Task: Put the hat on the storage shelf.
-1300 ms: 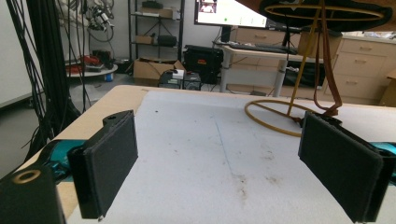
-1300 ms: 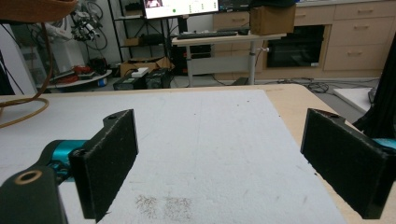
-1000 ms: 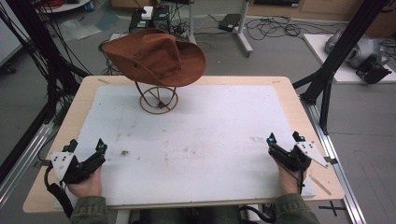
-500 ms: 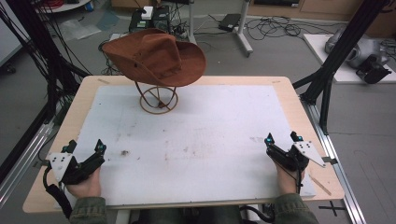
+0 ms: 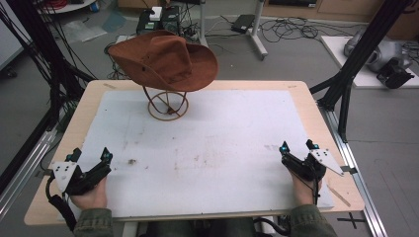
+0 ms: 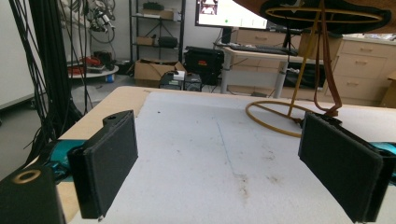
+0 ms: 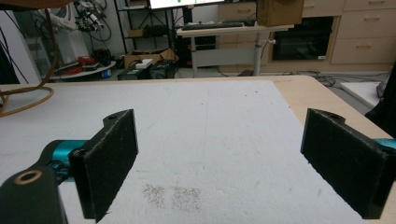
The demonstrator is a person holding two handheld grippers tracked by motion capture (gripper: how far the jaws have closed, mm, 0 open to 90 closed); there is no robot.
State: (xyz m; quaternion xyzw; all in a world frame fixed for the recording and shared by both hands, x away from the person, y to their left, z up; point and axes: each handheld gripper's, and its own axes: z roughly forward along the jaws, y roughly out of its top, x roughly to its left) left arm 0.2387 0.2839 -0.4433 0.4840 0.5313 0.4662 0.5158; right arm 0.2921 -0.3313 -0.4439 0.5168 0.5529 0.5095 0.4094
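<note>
The surface, a wooden top under a white mat, lies mostly bare. At its far left the brown hat perches on a wire stand, which lifts the crown and brim off the mat, probably so the shape keeps and a grip can get under the brim. Both tools rest at the near edge, well apart from the hat, as if poised to begin. The left tongs are spread wide and empty; the right tongs likewise gape, holding nothing.
</note>
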